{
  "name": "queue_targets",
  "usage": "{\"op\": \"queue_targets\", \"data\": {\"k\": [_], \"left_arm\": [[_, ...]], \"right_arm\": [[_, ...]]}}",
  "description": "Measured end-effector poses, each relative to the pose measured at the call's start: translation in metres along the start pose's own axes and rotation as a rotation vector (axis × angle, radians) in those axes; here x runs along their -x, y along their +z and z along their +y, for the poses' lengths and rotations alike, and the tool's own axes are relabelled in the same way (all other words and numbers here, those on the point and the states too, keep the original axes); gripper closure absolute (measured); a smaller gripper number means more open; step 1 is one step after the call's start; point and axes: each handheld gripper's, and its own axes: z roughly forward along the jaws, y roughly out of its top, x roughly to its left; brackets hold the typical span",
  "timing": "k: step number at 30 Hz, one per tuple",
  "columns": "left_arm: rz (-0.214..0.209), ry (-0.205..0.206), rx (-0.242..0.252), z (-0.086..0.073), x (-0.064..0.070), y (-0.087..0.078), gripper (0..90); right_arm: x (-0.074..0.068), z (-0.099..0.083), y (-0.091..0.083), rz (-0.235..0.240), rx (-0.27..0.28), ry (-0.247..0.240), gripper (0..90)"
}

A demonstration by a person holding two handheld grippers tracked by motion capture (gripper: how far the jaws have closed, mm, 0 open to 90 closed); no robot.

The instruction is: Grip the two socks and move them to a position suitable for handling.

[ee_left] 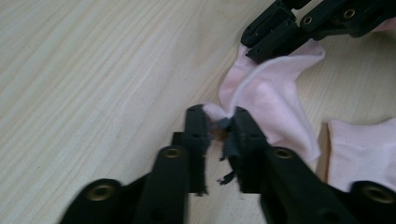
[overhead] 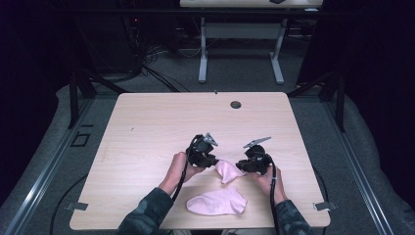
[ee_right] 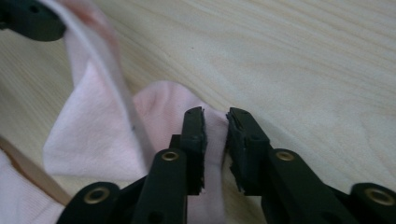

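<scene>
Both ends pinched: left hand-held gripper (ee_left: 219, 123), right hand-held gripper (ee_right: 215, 122) clamp upper pink sock (overhead: 227, 170).

The far half of the tabletop (overhead: 161, 122) is bare wood, so you can pass there freely; a small round hole (overhead: 236, 104) sits near its far edge. Near you, two pink socks block the way: the held sock (overhead: 228, 170) stretches between both grippers, and the flat sock (overhead: 217, 202) lies just before the front edge.
</scene>
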Motion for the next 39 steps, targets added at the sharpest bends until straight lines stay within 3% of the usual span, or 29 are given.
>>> {"op": "queue_targets", "data": {"k": [3, 6, 7, 9, 16, 17, 18, 19, 21, 23, 25, 27, 29, 32, 34, 35, 36, 38, 39], "left_arm": [[0.015, 0.031, -0.013, 0.001, 0.003, 0.002, 86.5], [0.050, 0.048, 0.015, -0.001, 0.005, -0.004, 86.5], [0.072, 0.051, 0.034, -0.001, 0.003, -0.014, 86.5], [0.068, 0.050, 0.042, -0.002, 0.002, -0.018, 86.4], [0.024, -0.031, 0.093, -0.017, -0.002, -0.039, 86.4], [0.030, -0.039, 0.091, -0.019, -0.002, -0.039, 86.4], [0.030, -0.051, 0.083, -0.022, -0.004, -0.037, 86.4], [0.029, -0.069, 0.072, -0.025, -0.006, -0.035, 86.2], [0.022, -0.096, 0.057, -0.031, -0.011, -0.029, 86.2], [0.017, -0.128, 0.060, -0.036, -0.016, -0.026, 86.0], [0.013, -0.145, 0.062, -0.038, -0.019, -0.025, 85.9], [0.014, -0.147, 0.060, -0.039, -0.020, -0.025, 85.6], [0.017, -0.148, 0.058, -0.040, -0.020, -0.025, 85.5], [0.016, -0.152, 0.061, -0.040, -0.021, -0.024, 85.4], [0.017, -0.151, 0.062, -0.040, -0.022, -0.024, 85.2], [0.019, -0.155, 0.066, -0.041, -0.022, -0.024, 85.2], [0.019, -0.155, 0.066, -0.041, -0.022, -0.024, 85.2], [0.019, -0.155, 0.069, -0.042, -0.022, -0.025, 85.2], [0.019, -0.155, 0.069, -0.042, -0.022, -0.025, 85.2]], "right_arm": [[0.002, -0.001, -0.001, -0.005, 0.031, 0.016, 87.5], [0.004, -0.001, -0.004, -0.003, 0.050, 0.027, 88.1], [0.005, -0.001, -0.009, -0.015, 0.079, 0.038, 88.3], [0.005, -0.001, -0.013, -0.023, 0.089, 0.041, 88.3], [0.002, 0.000, -0.043, -0.014, 0.107, 0.081, 87.1], [0.003, -0.001, -0.048, -0.009, 0.106, 0.091, 77.3], [0.003, -0.001, -0.048, -0.009, 0.106, 0.091, 77.3], [0.007, -0.005, -0.048, -0.022, 0.122, 0.081, 68.7], [0.010, -0.008, -0.047, -0.015, 0.133, 0.077, 64.9], [0.015, -0.014, -0.048, -0.003, 0.151, 0.053, 57.9], [0.015, -0.019, -0.051, -0.004, 0.182, -0.002, 54.1], [0.008, -0.023, -0.053, 0.037, 0.212, -0.113, 47.5], [0.000, -0.023, -0.047, 0.037, 0.191, -0.180, 43.3], [-0.004, -0.019, -0.038, 0.059, 0.176, -0.214, 41.3], [-0.002, -0.014, -0.025, 0.114, 0.163, -0.222, 40.8], [0.000, -0.013, -0.016, 0.160, 0.141, -0.226, 43.9], [0.000, -0.013, -0.016, 0.160, 0.141, -0.226, 43.9], [-0.001, -0.015, -0.008, 0.192, 0.143, -0.244, 56.5], [-0.001, -0.015, -0.008, 0.192, 0.143, -0.244, 56.5]]}}
